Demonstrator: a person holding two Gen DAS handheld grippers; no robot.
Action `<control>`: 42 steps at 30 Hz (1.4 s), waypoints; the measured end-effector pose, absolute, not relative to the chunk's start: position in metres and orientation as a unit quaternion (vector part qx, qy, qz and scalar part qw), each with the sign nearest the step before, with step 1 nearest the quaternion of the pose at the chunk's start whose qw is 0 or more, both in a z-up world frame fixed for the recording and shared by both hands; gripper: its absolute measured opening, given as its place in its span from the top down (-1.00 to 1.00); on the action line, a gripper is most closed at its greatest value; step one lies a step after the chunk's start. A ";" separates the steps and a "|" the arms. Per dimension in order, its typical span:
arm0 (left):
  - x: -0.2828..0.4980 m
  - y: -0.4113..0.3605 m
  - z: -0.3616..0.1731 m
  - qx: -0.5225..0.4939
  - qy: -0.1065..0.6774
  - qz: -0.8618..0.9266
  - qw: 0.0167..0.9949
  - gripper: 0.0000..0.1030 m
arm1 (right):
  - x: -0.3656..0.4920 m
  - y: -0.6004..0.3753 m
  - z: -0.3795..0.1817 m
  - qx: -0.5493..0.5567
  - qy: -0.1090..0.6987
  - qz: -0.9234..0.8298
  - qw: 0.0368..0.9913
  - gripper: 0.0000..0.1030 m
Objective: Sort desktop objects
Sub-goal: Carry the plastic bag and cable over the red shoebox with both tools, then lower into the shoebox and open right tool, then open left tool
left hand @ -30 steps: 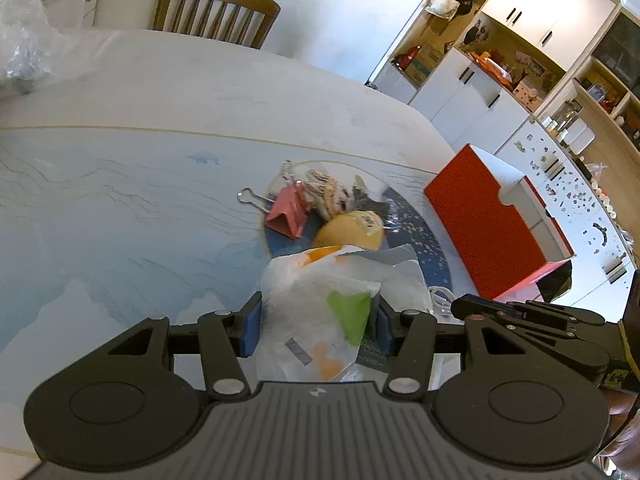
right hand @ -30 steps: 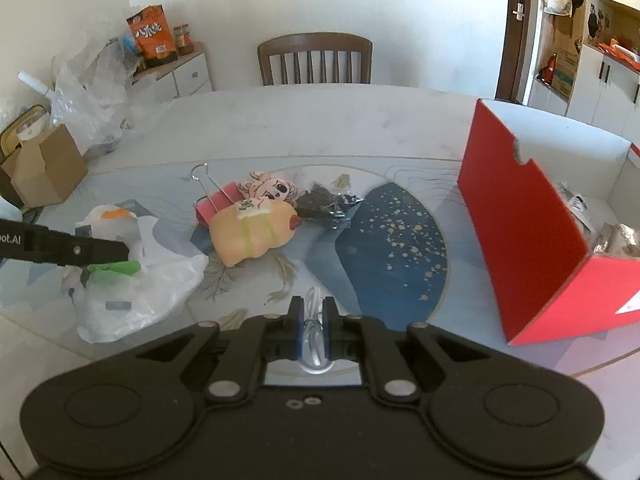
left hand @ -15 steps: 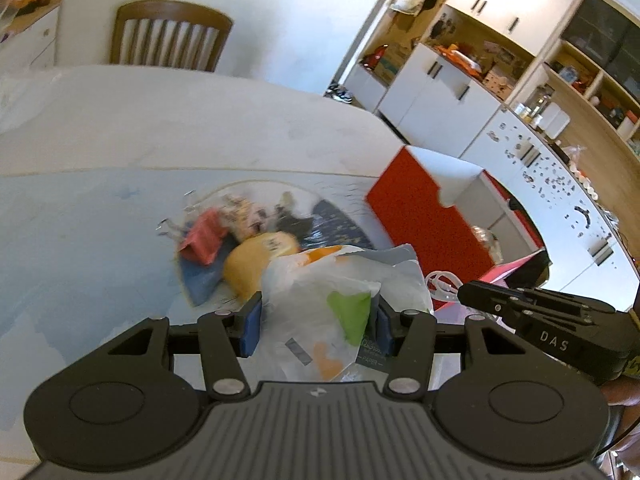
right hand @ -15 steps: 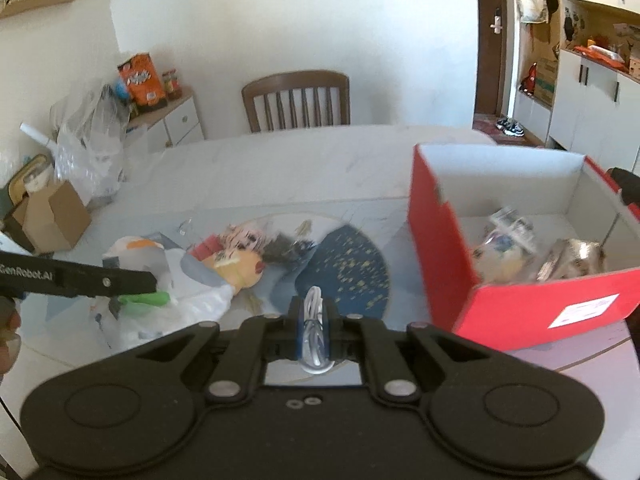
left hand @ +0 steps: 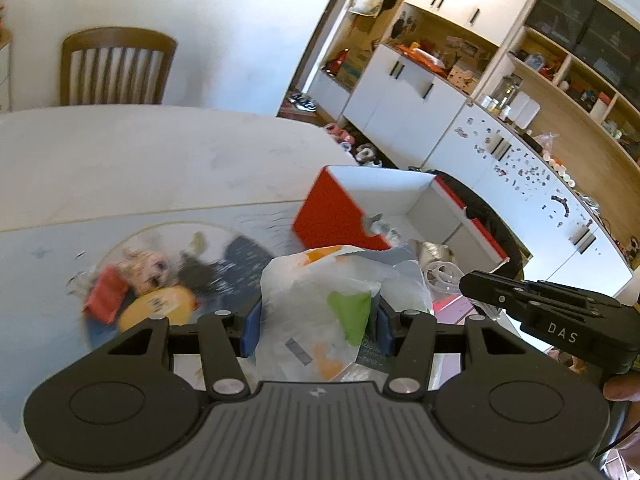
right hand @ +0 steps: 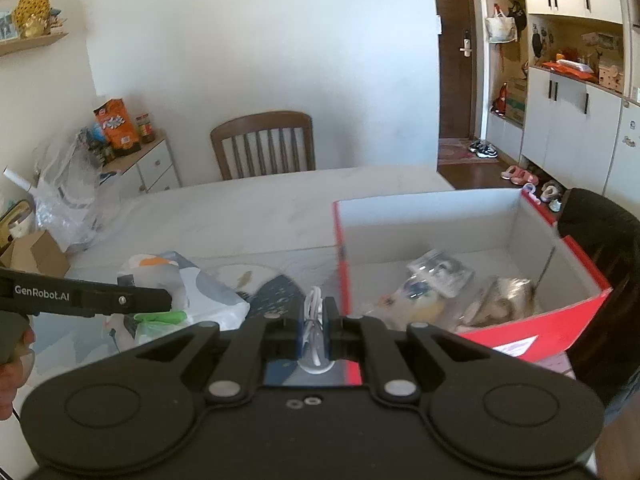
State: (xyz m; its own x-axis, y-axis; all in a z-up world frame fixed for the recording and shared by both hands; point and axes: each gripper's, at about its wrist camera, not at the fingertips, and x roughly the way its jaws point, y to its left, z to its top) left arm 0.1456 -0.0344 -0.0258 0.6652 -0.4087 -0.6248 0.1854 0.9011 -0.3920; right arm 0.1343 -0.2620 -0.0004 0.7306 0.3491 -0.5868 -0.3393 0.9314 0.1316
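Observation:
My left gripper [left hand: 318, 330] is shut on a white plastic bag [left hand: 320, 308] with green and orange print and holds it above the table; the bag also shows in the right wrist view [right hand: 176, 292]. My right gripper [right hand: 314, 322] is shut on a coiled white cable [right hand: 314, 312], raised just left of the red box's near corner. The red box [right hand: 540, 328] with a white inside holds several wrapped items. In the left wrist view the red box [left hand: 332, 216] lies ahead, and the right gripper body [left hand: 548, 314] is at the right.
On the round dark mat [left hand: 240, 256] lie a red binder clip [left hand: 106, 300], a yellow-orange toy [left hand: 160, 308], a small doll face and dark clips. A wooden chair [right hand: 264, 144] stands beyond the table. A cardboard box [right hand: 32, 252] and clear bags sit far left.
Both grippers have risen and moved right toward the red box, each still holding its load. The box's inside now shows in both views.

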 end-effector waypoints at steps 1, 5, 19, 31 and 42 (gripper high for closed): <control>0.149 -0.041 -0.024 -0.147 0.373 -0.168 0.901 -0.02 | 0.137 -0.268 0.001 0.007 0.315 0.183 0.931 0.83; 0.163 -0.068 -0.020 -0.134 0.369 -0.178 0.903 -0.02 | 0.150 -0.289 0.004 0.007 0.308 0.177 0.935 0.83; 0.217 -0.167 -0.005 -0.068 0.360 -0.198 0.909 -0.02 | 0.204 -0.358 -0.001 0.010 0.301 0.171 0.938 0.83; 0.263 -0.226 -0.019 0.005 0.364 -0.200 0.910 -0.02 | 0.259 -0.388 -0.023 0.001 0.333 0.156 0.930 0.83; 0.290 -0.262 -0.045 0.061 0.387 -0.202 0.897 -0.03 | 0.300 -0.394 -0.054 -0.011 0.367 0.144 0.919 0.83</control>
